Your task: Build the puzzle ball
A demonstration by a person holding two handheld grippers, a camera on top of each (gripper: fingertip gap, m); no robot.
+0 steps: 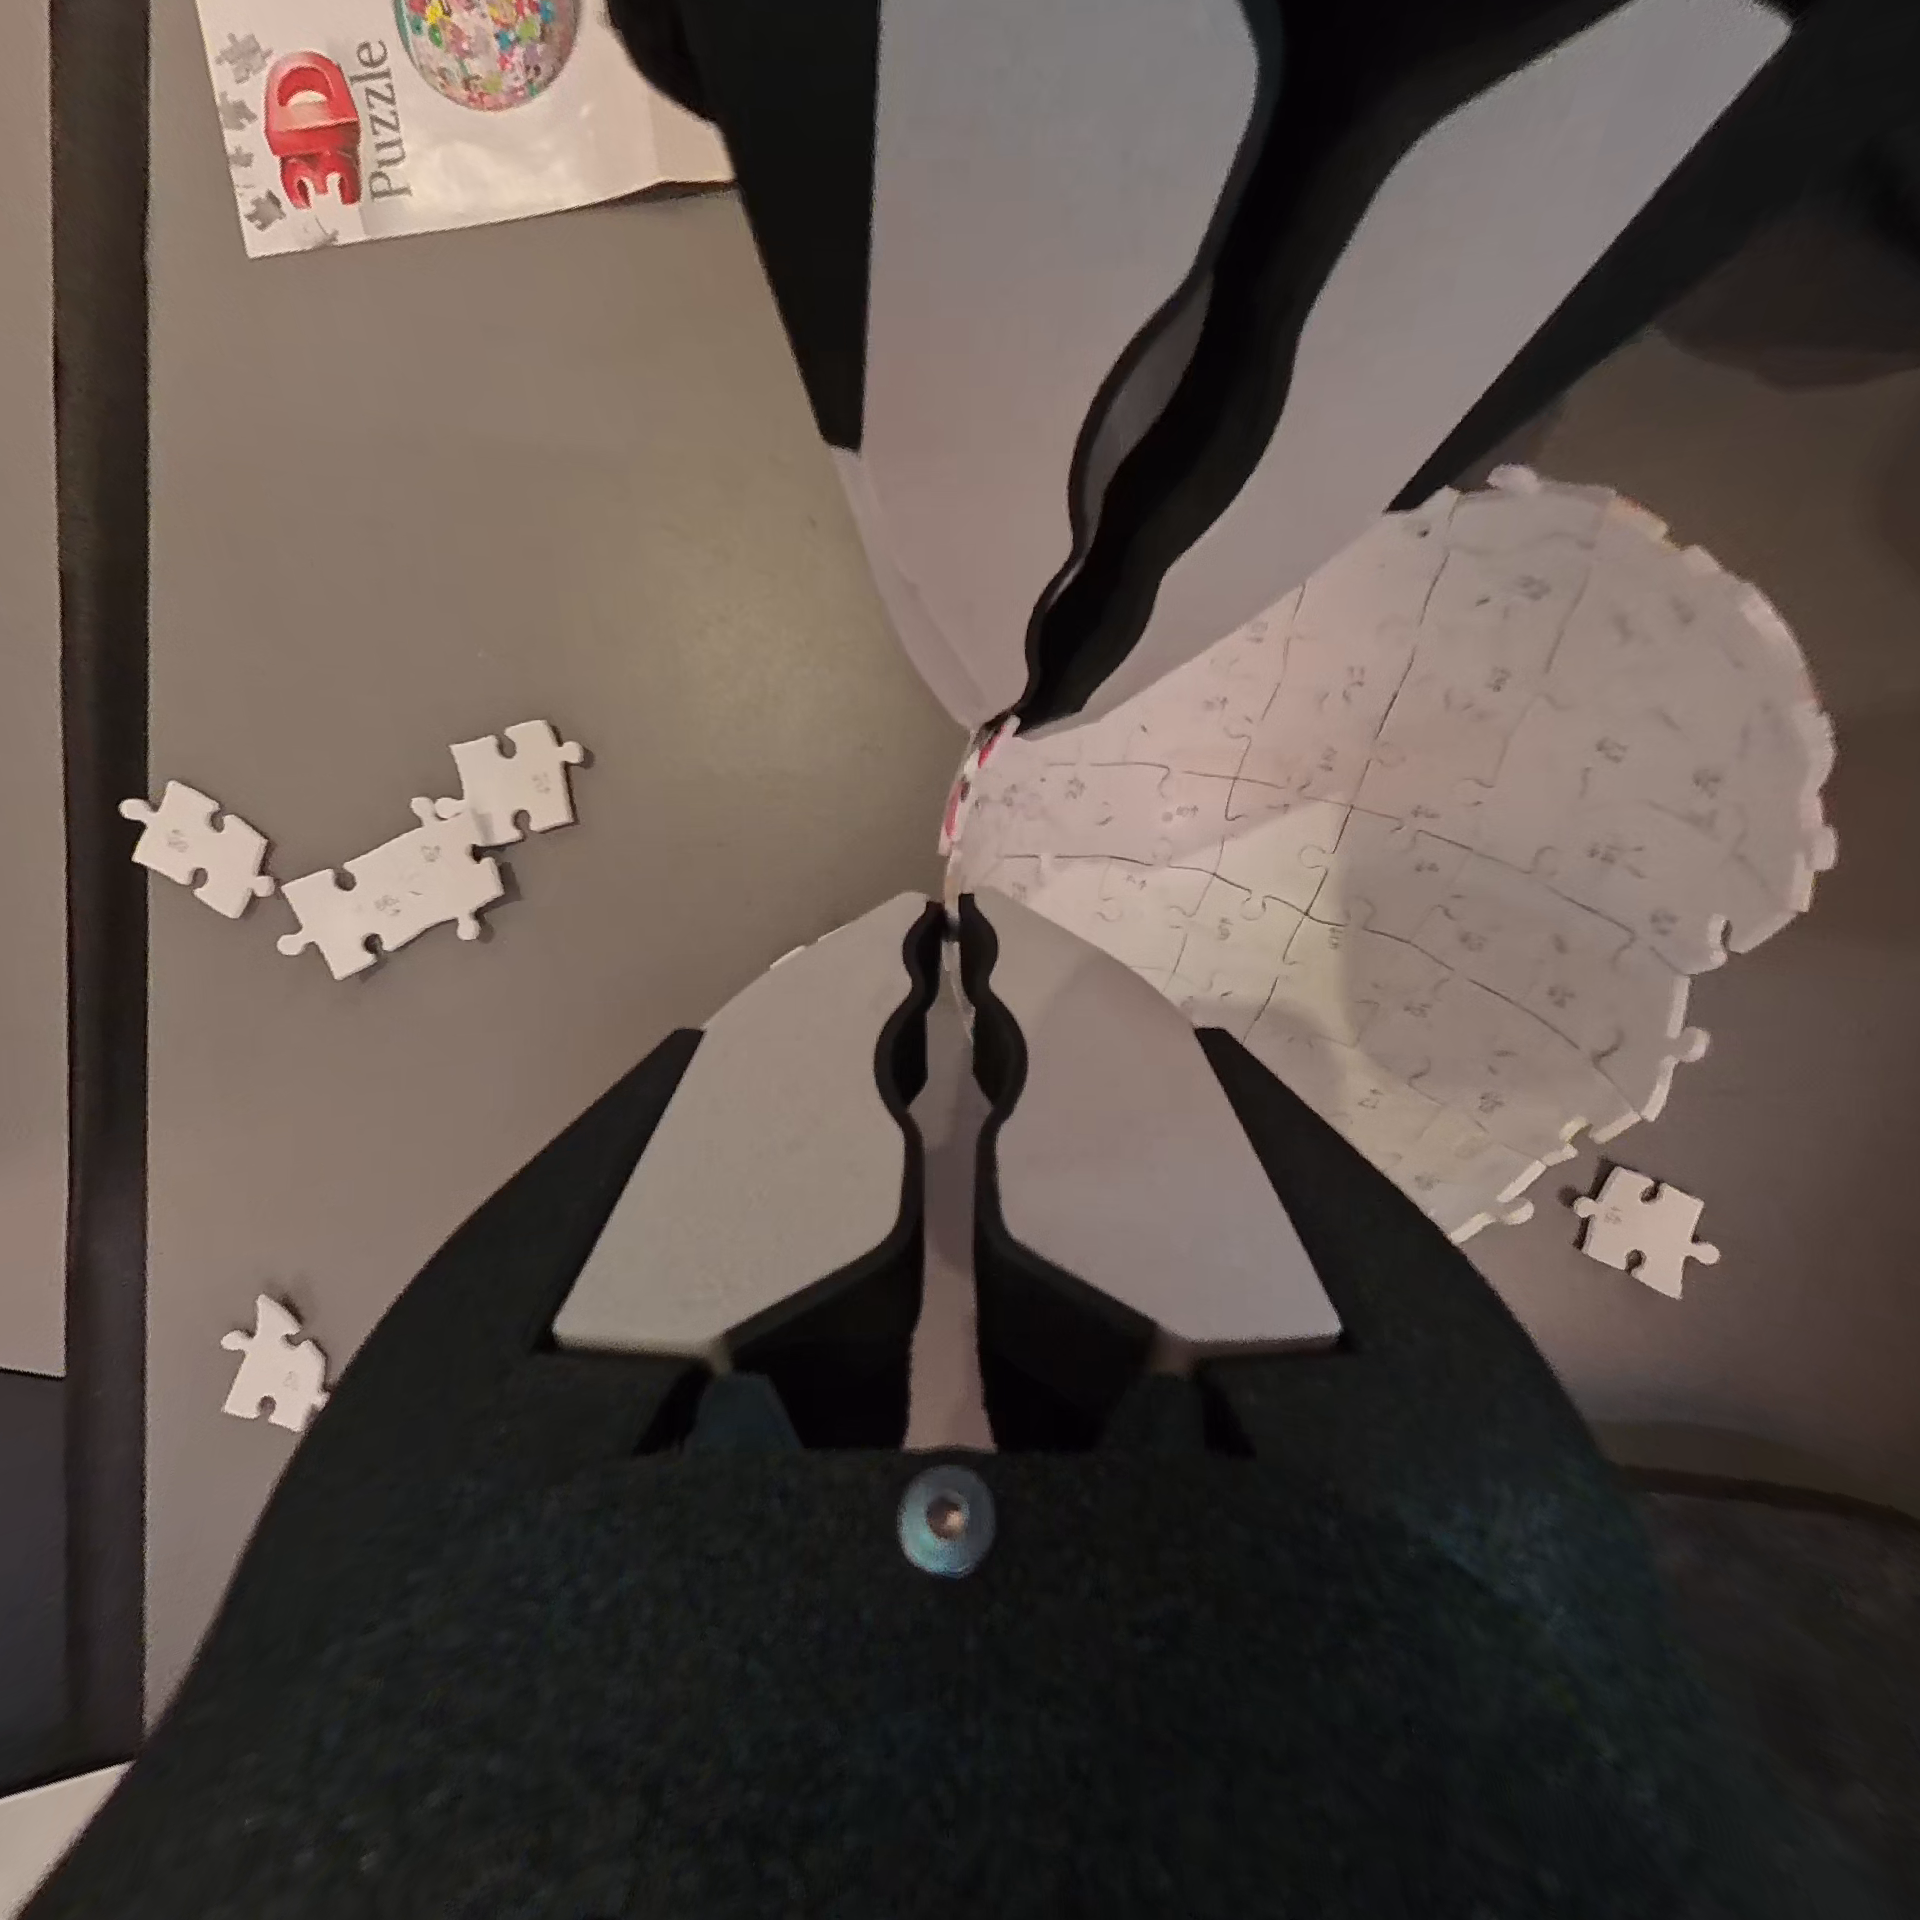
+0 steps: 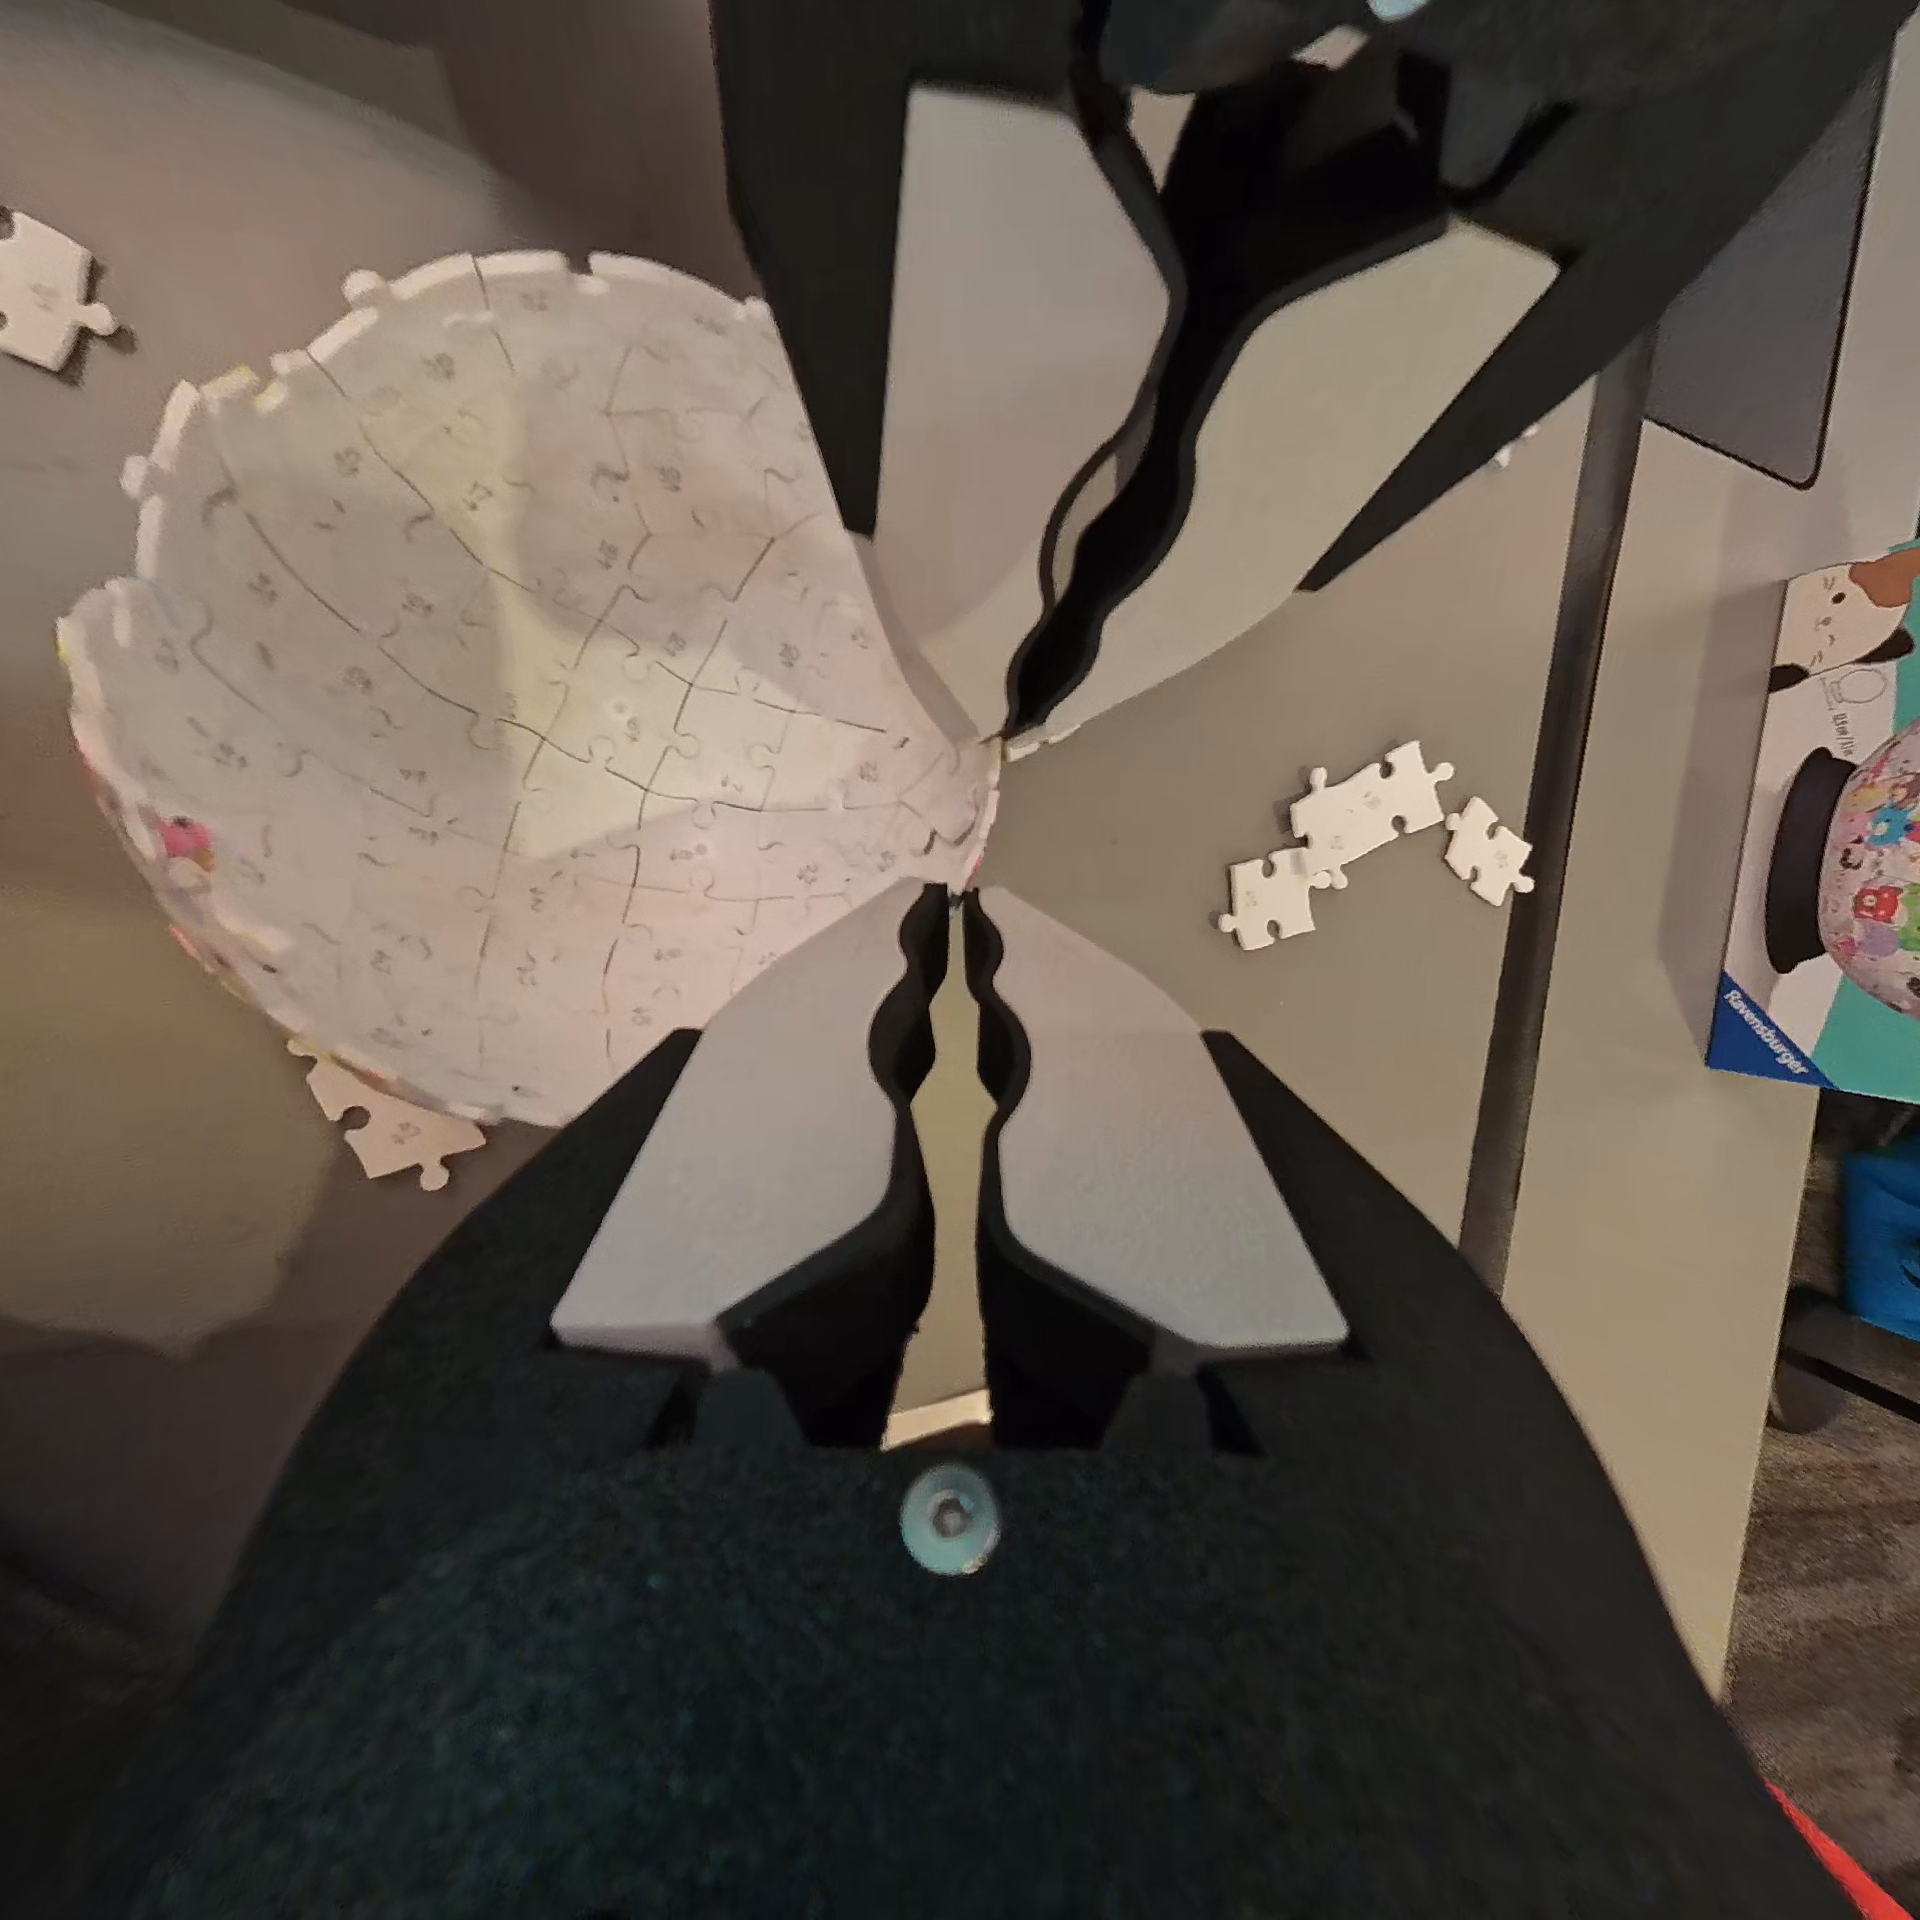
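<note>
I pinch the rim of the half-built white plastic puzzle-ball shell [image 1: 1455, 831] with both my left gripper [image 1: 951, 914] and right gripper [image 2: 956, 899], jaws closed on its edge above the grey table [image 1: 520, 520]. Loose white puzzle pieces [image 1: 395, 883] remain unplaced, roughly half outstanding.

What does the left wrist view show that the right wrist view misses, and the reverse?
Left only: the printed leaflet at the table's far corner and a lone loose piece near the camera.
Right only: the puzzle box standing off the table edge and something blue on the floor.
Both: the half-built puzzle ball, both tongs, left and right, pinching its rim, and the cluster of loose pieces.
</note>
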